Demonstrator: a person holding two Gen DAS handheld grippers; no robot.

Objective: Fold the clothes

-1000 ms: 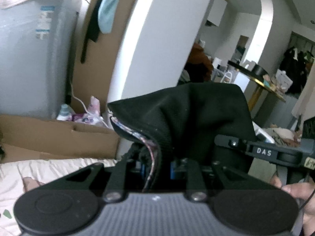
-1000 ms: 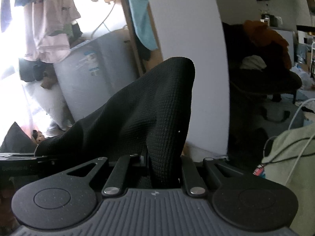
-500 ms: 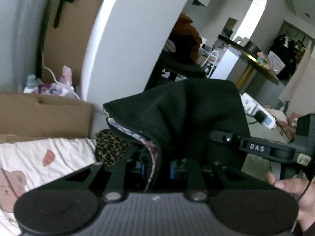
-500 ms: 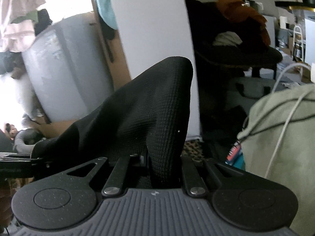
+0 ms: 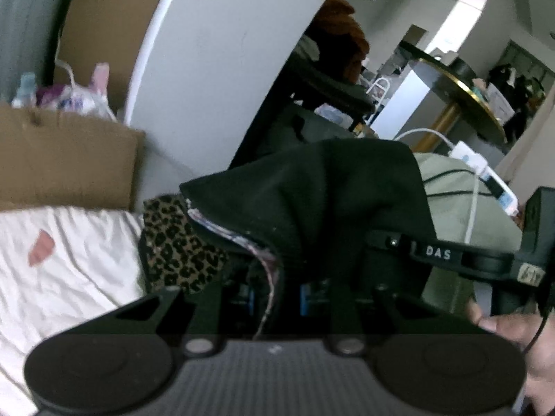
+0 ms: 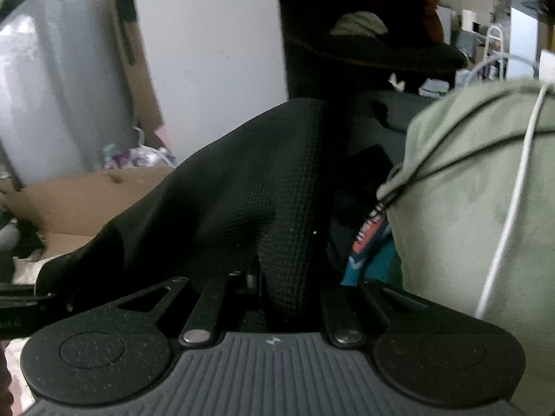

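Evidently each tool, the left tool [image 5: 277, 291] and the right tool [image 6: 258, 280], is clamped on one black garment [image 5: 329, 201], held off the white bed sheet [image 5: 69, 260] at nine o'clock. Lower both corners level and taut so it lands flat. One garment, two tools.

The black garment [image 5: 347, 190] hides both tools' fingertips; the cardboard box [image 5: 62, 159] is blurred.

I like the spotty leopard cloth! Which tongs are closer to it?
Left. The left tongs, shut on the black garment, have the leopard cloth just beside them. The right tongs hold the garment's other end; no leopard cloth shows there.
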